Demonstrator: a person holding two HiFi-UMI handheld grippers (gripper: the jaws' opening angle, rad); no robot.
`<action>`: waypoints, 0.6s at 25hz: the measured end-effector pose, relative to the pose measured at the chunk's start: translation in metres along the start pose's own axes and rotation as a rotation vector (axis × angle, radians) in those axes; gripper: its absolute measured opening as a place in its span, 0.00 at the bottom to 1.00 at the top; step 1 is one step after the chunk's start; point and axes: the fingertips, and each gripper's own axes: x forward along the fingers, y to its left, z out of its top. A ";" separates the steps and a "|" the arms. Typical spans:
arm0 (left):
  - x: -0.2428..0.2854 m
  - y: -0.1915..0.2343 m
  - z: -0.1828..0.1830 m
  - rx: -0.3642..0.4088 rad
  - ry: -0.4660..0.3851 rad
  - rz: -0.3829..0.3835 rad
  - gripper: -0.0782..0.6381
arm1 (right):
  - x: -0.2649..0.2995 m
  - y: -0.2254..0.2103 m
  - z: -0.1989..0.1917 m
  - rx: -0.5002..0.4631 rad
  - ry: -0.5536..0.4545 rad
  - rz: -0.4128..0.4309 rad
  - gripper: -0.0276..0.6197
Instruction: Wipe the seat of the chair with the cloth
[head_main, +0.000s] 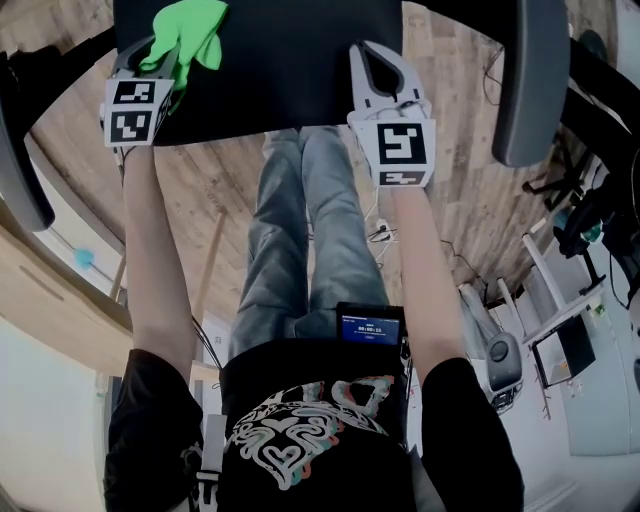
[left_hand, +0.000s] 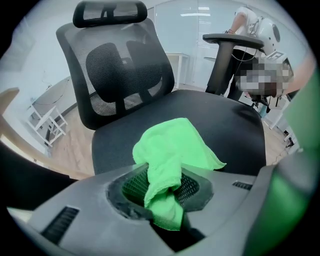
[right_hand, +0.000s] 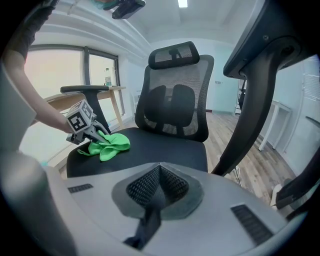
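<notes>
A black office chair with a mesh back (right_hand: 176, 100) stands in front of me; its dark seat (head_main: 290, 60) (left_hand: 220, 125) (right_hand: 160, 147) fills the top of the head view. A bright green cloth (head_main: 190, 35) (left_hand: 172, 150) (right_hand: 107, 145) rests on the seat's front left part, bunched at one end. My left gripper (head_main: 165, 60) (left_hand: 162, 200) (right_hand: 95, 132) is shut on that bunched end. My right gripper (head_main: 378, 75) (right_hand: 155, 192) hovers at the seat's front right edge, jaws shut with nothing between them.
The chair's armrests (head_main: 535, 80) (right_hand: 87, 90) flank the seat on both sides. Wooden floor (head_main: 210, 180) lies below. A wooden desk (head_main: 40, 290) is at the left, white stands and cables (head_main: 545, 320) at the right. A person (left_hand: 250, 30) bends behind the right armrest.
</notes>
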 end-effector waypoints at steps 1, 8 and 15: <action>-0.002 0.003 -0.001 0.000 0.002 0.008 0.27 | 0.000 0.000 0.000 0.001 -0.002 0.000 0.04; -0.006 0.014 -0.006 -0.002 0.008 0.052 0.27 | 0.000 -0.001 0.000 0.000 0.001 0.001 0.04; -0.005 0.013 -0.006 0.002 0.009 0.048 0.27 | 0.000 -0.003 -0.002 0.015 0.001 -0.012 0.04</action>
